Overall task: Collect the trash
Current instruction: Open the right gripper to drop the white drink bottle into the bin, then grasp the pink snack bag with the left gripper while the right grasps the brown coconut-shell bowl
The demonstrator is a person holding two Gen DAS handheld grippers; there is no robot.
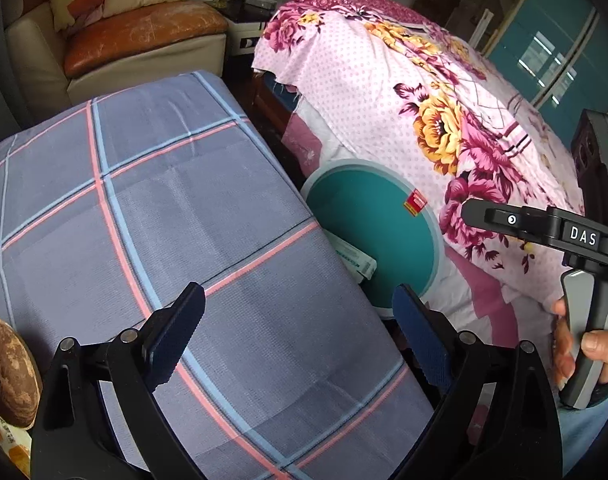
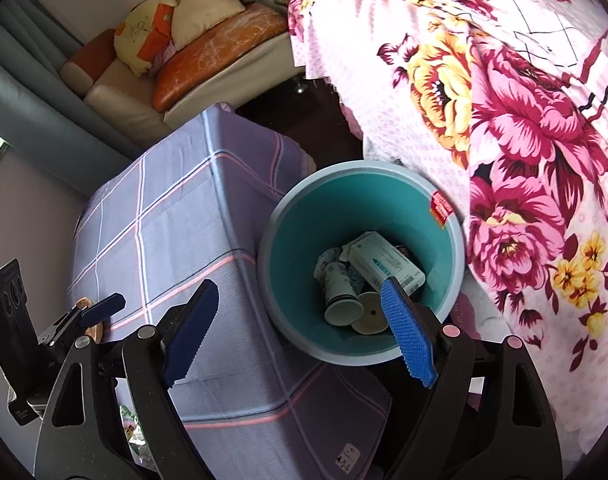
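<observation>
My right gripper [image 2: 299,332] hangs open and empty over the near rim of a teal trash bin [image 2: 295,232]. In the bin lie a white carton [image 2: 388,260], a grey cylindrical container [image 2: 338,292] and a round lid [image 2: 370,312]. My left gripper [image 1: 299,332] is open too, with nothing between its fingers, above the checked cloth on the table [image 1: 163,208]. In the left wrist view the bin [image 1: 364,208] stands just right of the table, with the carton [image 1: 354,258] peeking out. A hand [image 1: 592,348] holds the right gripper's black body [image 1: 576,236] at the right edge.
A bed with a flowered pink cover [image 2: 524,140] crowds the bin's right side. A sofa with cushions [image 2: 191,48] stands behind the table. A brown round object [image 1: 7,372] rests at the table's left. A crumpled foil wrapper [image 2: 131,428] shows low down beside the table.
</observation>
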